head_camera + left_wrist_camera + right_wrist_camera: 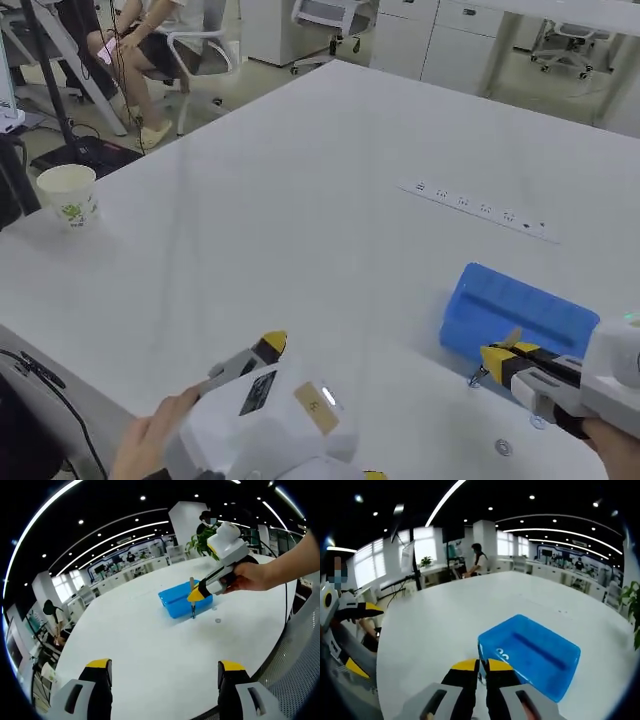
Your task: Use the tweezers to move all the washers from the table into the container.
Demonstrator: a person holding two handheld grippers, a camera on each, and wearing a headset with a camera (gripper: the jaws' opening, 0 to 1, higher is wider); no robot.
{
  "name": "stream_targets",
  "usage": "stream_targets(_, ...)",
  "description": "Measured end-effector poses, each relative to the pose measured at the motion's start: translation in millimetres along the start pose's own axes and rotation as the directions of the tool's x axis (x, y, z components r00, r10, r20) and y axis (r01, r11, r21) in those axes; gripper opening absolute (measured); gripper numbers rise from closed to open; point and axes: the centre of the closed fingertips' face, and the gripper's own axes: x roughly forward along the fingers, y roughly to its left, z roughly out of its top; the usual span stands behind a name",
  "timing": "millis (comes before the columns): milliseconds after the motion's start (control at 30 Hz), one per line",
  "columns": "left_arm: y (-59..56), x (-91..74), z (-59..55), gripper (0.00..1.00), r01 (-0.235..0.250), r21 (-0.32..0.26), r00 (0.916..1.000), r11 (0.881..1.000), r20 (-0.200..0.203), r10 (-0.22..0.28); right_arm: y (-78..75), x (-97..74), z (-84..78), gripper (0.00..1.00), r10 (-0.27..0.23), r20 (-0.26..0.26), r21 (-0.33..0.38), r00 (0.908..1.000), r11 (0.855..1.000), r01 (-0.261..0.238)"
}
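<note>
**Two hand-held grippers over a white bench, tweezers held beside the blue container**

The white bench (pixel 300 200) takes up most of the head view. A blue rectangular container (pixel 520 312) stands on it towards the near right side, and in the right gripper view its open interior lies just ahead of that gripper.

The left gripper (pixel 164 666) is held low over the near edge of the bench, well apart from the container. Its yellow-tipped fingers (pixel 98 664) stand wide apart with nothing between them.

The right gripper (pixel 480 666) is held in a hand (pixel 247 577) at the container's near side. Its fingers (pixel 465 666) are pressed together and clamped on the tweezers (pixel 193 611). The tweezers stand roughly upright, tips pointing down at the bench just beside the container.

A paper cup (pixel 68 195) stands near the far left edge of the bench. A white power strip (pixel 480 208) lies flat beyond the container.

Two washers (pixel 503 447) (pixel 537 422) lie on the bench near the right gripper, outside the container. Whether the tweezer tips hold a washer cannot be told.
</note>
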Motion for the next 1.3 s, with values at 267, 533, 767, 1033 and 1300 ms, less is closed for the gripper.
stream_targets(267,0.0,0.2,-0.8,0.89,-0.002,0.002,1.0,1.0,-0.005,0.002,-6.8,2.8,-3.5,0.01,0.001,-0.015,-0.014,0.9999,1.0,-0.001)
stream_targets(533,0.0,-0.1,-0.9,0.89,-0.003,0.003,1.0,1.0,-0.003,0.003,-8.1,3.6,-5.0,0.0,0.0,-0.04,-0.026,0.9992,1.0,-0.002)
stream_targets(767,0.2,-1.1,-0.1,0.89,-0.006,0.004,1.0,1.0,0.0,0.006,-7.3,-2.5,-2.3,0.0,0.003,-0.04,-0.006,0.9992,1.0,-0.004)
stream_targets(1033,-0.2,-1.2,-0.1,0.89,-0.004,0.005,1.0,1.0,0.001,0.004,-6.1,-15.9,11.8,0.0,0.014,0.007,0.074,0.9999,0.997,-0.014)
stream_targets(1300,0.9,-1.2,0.8,0.89,-0.007,0.003,0.9999,1.0,0.007,0.007,-2.3,-28.1,31.8,0.0,0.018,0.047,0.102,0.9988,0.995,-0.023)
